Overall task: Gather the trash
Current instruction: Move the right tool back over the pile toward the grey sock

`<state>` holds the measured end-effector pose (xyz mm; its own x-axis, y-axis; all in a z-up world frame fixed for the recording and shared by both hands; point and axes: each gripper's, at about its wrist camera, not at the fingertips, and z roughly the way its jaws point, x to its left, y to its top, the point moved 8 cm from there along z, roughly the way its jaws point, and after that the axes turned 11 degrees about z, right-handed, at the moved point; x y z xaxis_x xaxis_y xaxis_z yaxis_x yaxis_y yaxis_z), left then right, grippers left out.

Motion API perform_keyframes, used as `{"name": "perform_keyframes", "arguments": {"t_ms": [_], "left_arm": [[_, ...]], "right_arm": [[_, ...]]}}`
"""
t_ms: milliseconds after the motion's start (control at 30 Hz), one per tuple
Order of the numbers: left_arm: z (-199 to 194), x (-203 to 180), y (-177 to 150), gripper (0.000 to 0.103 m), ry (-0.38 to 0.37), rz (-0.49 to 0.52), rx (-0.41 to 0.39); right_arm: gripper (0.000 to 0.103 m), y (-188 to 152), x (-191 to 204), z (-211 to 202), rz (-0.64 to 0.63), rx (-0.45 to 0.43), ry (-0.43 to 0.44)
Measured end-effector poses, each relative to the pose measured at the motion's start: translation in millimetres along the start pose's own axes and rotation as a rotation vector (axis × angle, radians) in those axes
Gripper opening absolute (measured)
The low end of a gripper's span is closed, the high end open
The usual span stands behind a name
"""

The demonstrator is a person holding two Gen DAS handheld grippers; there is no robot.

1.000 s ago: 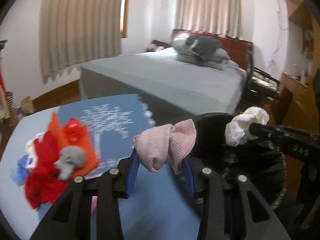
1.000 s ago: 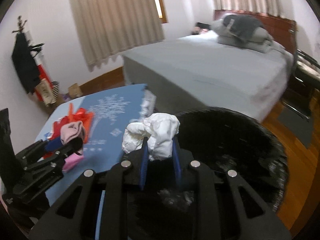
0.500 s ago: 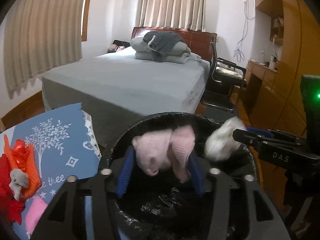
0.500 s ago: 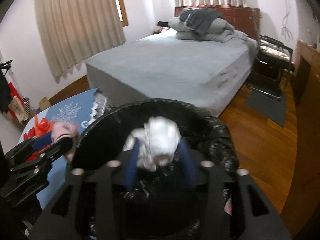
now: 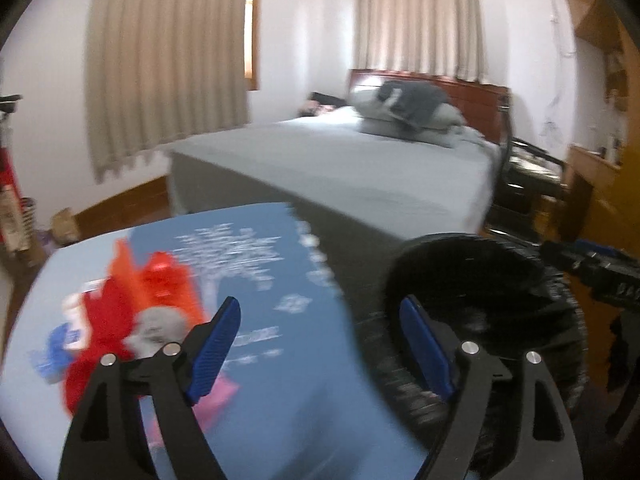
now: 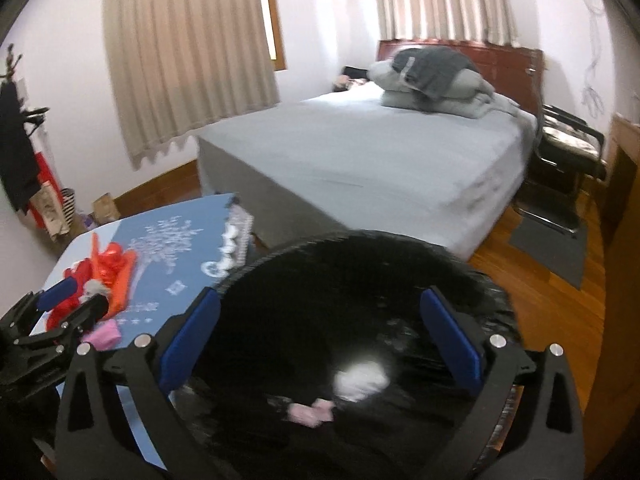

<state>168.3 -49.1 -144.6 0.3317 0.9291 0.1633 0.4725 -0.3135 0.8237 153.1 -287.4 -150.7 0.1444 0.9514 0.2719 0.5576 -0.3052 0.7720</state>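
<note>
My right gripper [image 6: 320, 296] hangs over the black-lined trash bin [image 6: 304, 280], its jaws opening with nothing between them. A white paper wad [image 6: 360, 380] and a pink wad [image 6: 312, 412] lie inside the bin. My left gripper [image 5: 320, 302] is over the edge of the blue table [image 5: 280, 400], beside the bin [image 5: 480, 276]; its jaws are opening too and hold nothing. On the table lie red and orange wrappers [image 5: 132, 292], a grey wad [image 5: 160, 328], a pink piece [image 5: 218, 396] and a blue-and-white scrap [image 5: 64, 340].
A grey bed [image 6: 380, 160] stands behind the table and bin. A black chair [image 6: 568, 148] and wooden furniture are at the right, with wood floor and a dark mat [image 6: 552, 244] beside the bin. Curtains cover the windows; bags stand by the left wall.
Both grippers let go: the pink wad and the white wad dropped into the bin. The jaws spread wide. The left gripper swung back from the bin toward the table.
</note>
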Motion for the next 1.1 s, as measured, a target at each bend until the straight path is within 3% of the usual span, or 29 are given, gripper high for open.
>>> {"name": "perform_keyframes", "arguments": {"t_ms": [167, 467, 867, 1100], "left_arm": [[-10.0, 54.9, -29.4, 0.081, 0.130, -0.043, 0.039], [-20.0, 125.0, -74.4, 0.081, 0.268, -0.126, 0.109], [-20.6, 196.0, -100.2, 0.071, 0.364, -0.217, 0.131], [-21.9, 217.6, -112.7, 0.069, 0.386, -0.251, 0.143]], "right_arm": [[0.098, -6.1, 55.6, 14.6, -0.053, 0.019, 0.085], [0.098, -35.7, 153.7, 50.6, -0.147, 0.114, 0.235], [0.097, -55.1, 250.7, 89.2, -0.241, 0.181, 0.371], [0.078, -76.4, 287.3, 111.4, -0.290, 0.254, 0.417]]}}
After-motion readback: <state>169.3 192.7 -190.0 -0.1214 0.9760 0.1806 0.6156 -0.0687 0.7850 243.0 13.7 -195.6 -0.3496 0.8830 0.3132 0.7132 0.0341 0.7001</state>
